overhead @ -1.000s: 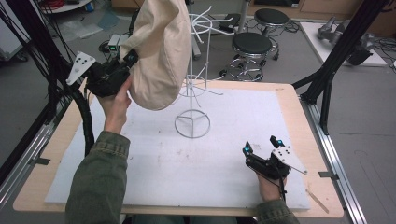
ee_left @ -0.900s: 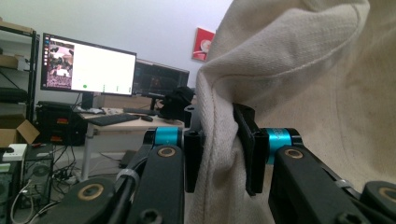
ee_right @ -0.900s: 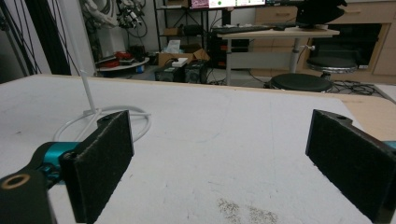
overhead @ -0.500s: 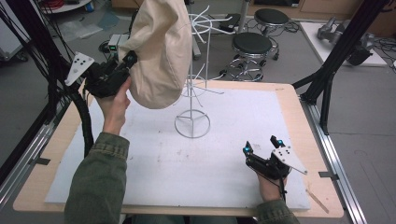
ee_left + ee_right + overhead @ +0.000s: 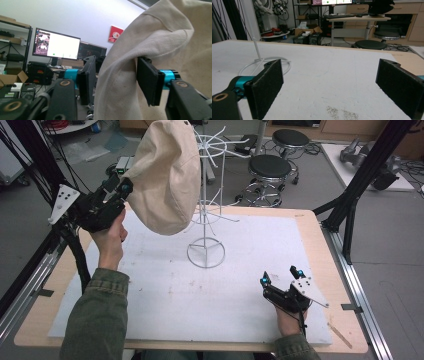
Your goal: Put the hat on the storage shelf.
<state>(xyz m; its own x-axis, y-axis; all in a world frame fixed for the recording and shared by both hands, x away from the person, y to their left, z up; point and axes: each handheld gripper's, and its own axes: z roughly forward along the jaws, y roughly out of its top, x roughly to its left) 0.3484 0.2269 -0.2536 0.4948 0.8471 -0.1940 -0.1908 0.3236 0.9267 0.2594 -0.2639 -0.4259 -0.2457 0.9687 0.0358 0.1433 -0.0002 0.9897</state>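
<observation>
A beige cloth cap hangs over the top of a white wire stand on the table. My left gripper is raised at the cap's left edge. Its jaws have just been opening, and in the left gripper view a fold of the cap still lies between them; the left gripper is open, with the left pad apart from the cloth. My right gripper rests low on the white mat at the front right. It is open, nothing between its jaws, and the stand's base ring lies ahead.
The mat covers a wooden table. Black frame struts rise at the right and left edges. Two stools stand behind the table. A lit monitor and shelves are beyond the left gripper.
The left gripper's jaws have spread apart on the cap's edge and the hand has drifted left. The cap stays hanging on the stand. The right gripper has not moved.
</observation>
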